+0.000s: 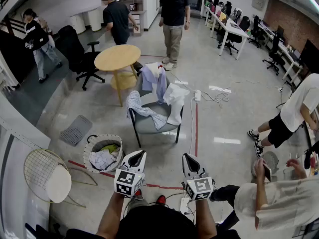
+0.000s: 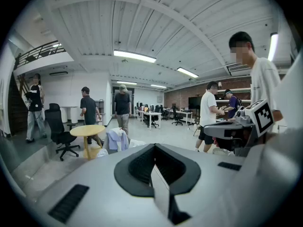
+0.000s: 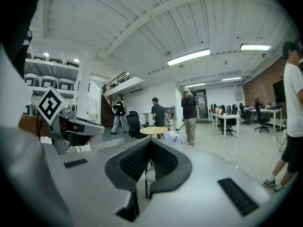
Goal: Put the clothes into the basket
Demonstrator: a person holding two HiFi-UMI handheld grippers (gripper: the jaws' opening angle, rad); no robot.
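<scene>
With left gripper (image 1: 134,159) and right gripper (image 1: 190,162) both pressed together and empty, spread one claw, reach to 12 o'clock for the pale crumpled clothes (image 1: 155,83) draped on the grey padded chair (image 1: 149,125), then swing toward the round woven basket (image 1: 87,158) at 9 o'clock.

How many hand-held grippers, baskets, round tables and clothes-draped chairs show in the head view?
hand-held grippers: 2
basket: 1
round table: 1
chair draped with clothes: 1
total: 5
</scene>
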